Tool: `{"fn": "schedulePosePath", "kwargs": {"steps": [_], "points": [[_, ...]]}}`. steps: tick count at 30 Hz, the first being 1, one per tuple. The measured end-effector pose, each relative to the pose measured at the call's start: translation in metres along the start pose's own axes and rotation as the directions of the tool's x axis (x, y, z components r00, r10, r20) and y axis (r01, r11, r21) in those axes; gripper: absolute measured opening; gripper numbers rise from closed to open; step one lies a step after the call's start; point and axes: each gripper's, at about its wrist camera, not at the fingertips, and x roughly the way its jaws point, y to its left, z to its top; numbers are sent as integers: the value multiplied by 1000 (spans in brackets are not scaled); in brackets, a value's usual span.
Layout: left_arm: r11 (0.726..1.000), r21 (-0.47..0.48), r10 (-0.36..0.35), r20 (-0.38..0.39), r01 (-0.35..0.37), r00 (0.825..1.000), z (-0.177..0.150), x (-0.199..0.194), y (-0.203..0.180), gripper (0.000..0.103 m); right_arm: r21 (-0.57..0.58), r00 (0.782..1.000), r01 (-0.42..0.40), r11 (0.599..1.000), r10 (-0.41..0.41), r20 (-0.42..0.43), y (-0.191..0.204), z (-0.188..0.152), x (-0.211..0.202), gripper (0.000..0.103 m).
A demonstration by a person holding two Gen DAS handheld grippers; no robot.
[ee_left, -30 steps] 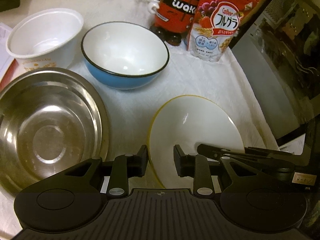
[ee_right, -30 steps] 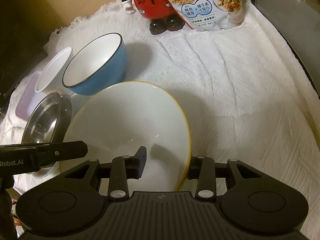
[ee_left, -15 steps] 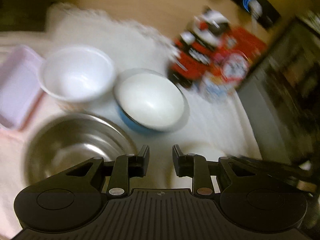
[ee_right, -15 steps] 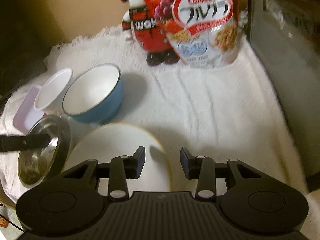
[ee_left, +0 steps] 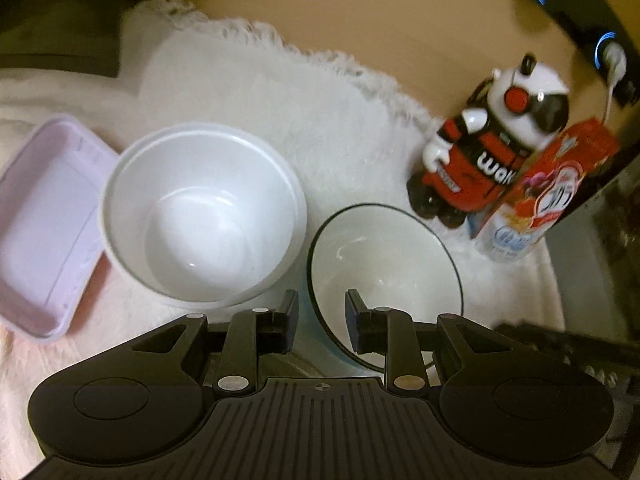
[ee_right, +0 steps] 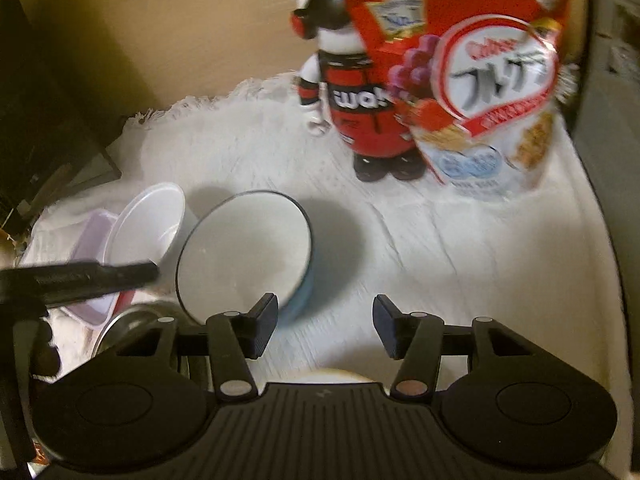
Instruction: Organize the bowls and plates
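Note:
A blue bowl with a white inside and dark rim (ee_left: 384,276) sits on the white cloth; it also shows in the right wrist view (ee_right: 244,252). My left gripper (ee_left: 322,322) is open and empty, its fingers astride the bowl's near left rim. A white plastic bowl (ee_left: 200,212) stands to its left, and shows in the right wrist view (ee_right: 148,226). My right gripper (ee_right: 325,330) is open and empty above the cloth, right of the blue bowl. A steel bowl's rim (ee_right: 132,320) and a sliver of the yellow-rimmed plate (ee_right: 332,376) peek out by my right gripper.
A lilac tray (ee_left: 44,224) lies far left. A red and white bear figure (ee_left: 480,152) and a red cereal bag (ee_right: 480,92) stand at the back right. A dark appliance wall (ee_left: 600,240) bounds the right side. The left gripper's finger (ee_right: 80,280) crosses the right wrist view.
Both grippers have pulled up and away from the yellow-rimmed plate, which the right gripper let go. The left gripper has moved to the blue bowl's rim. The right jaws have opened wider.

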Motion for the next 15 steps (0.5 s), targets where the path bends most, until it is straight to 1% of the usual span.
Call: {"fn": "schedulePosePath", "kwargs": {"steps": [3,4,6,9,11,13,15], "points": [[1000,17,-20,-38,21,999,3,12,-5,28,8,1000,0,1000,0,-26,1,11,25,53],[999,27,-16,-46,17,999,4,16,-7,31,14,999,3,1000,-2,-39,0,15,35,53],[999,44,8,-48,-6,999,8,20,-10,31,24,997,3,1000,-1,-71,-2,18,52,53],[999,38,20,-70,-17,997,16,31,-10,31,48,992,-32,998,38,-119,-6,23,76,52],[998,51,32,-95,-27,995,19,40,-13,31,71,987,-57,996,67,-148,-7,24,90,51],[995,86,53,-101,-45,993,19,45,-17,33,84,979,-82,993,96,-181,-7,25,105,34],[994,97,58,-104,-48,993,20,47,-19,34,97,973,-95,991,113,-202,-6,24,116,30]]}}
